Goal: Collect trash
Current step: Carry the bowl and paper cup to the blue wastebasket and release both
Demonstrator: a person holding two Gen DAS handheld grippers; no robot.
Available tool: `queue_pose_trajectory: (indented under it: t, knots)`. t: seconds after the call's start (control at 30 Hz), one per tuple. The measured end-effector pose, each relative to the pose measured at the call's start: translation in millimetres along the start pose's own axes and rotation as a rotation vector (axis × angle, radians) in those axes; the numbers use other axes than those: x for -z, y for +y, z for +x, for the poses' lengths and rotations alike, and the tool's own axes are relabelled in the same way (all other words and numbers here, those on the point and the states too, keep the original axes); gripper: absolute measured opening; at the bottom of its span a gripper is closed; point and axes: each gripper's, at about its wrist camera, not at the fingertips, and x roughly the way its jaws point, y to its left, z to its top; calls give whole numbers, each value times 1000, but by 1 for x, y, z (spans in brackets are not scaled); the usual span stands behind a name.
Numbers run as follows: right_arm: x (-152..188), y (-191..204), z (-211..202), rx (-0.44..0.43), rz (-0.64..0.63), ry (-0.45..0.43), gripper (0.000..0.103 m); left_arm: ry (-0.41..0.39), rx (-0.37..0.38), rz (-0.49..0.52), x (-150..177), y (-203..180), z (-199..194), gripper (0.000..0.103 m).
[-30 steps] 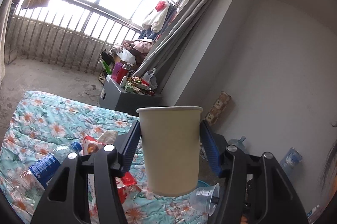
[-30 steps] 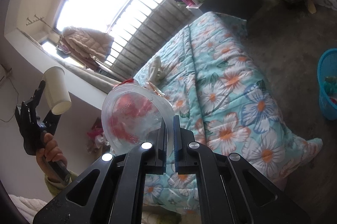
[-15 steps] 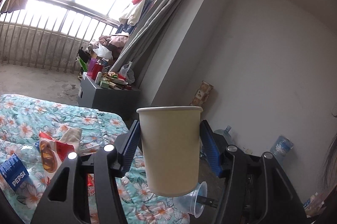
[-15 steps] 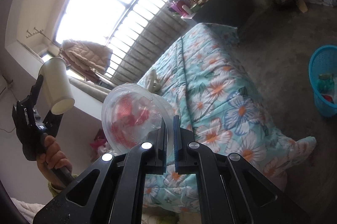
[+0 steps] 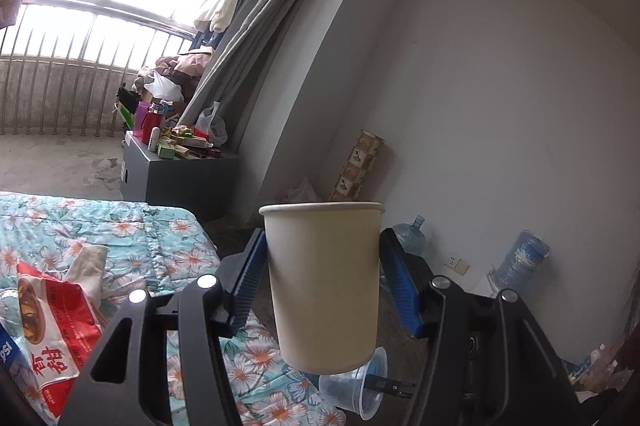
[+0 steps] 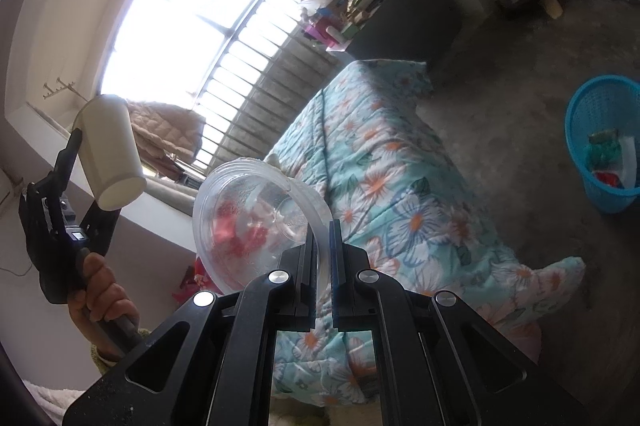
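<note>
A cream paper cup (image 5: 322,286) stands upright between the blue pads of my left gripper (image 5: 320,258), which is shut on its sides. My right gripper (image 6: 320,238) is shut on the rim of a clear plastic cup (image 6: 256,222), whose mouth faces the camera. In the right wrist view the paper cup (image 6: 110,150) shows at the left, held up by a hand (image 6: 104,290). The clear cup (image 5: 356,390) hangs just below the paper cup in the left wrist view. A blue basket (image 6: 604,142) holding some trash stands on the floor at the right.
A bed with a floral quilt (image 6: 380,166) lies between the grippers and the basket. A red snack bag (image 5: 52,326) lies on the quilt (image 5: 168,238). A cluttered grey cabinet (image 5: 176,174) stands by the curtain, and water jugs (image 5: 520,258) stand along the wall.
Both hands have swung toward the wall side. The bed and snack bag slid left in the left wrist view. The blue basket came further into the right wrist view. Both grips are unchanged.
</note>
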Motion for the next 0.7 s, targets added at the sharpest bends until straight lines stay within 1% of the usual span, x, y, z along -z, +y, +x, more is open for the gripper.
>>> queue_pose_trajectory:
  t: [0.23, 0.4, 0.53, 0.6, 0.7]
  knots:
    - [-7, -21, -14, 16, 42, -33, 4, 53, 38, 9, 6, -14, 42, 56]
    - [-12, -43, -23, 55, 83, -65, 4, 136, 66, 16, 18, -23, 81, 56]
    - [-16, -74, -37, 136, 141, -117, 4, 252, 105, -20, 35, -23, 134, 56]
    - [-18, -97, -48, 218, 186, -158, 4, 320, 123, -45, 47, -24, 163, 56]
    - [-23, -140, -65, 347, 263, -212, 4, 464, 161, -90, 73, -31, 225, 56]
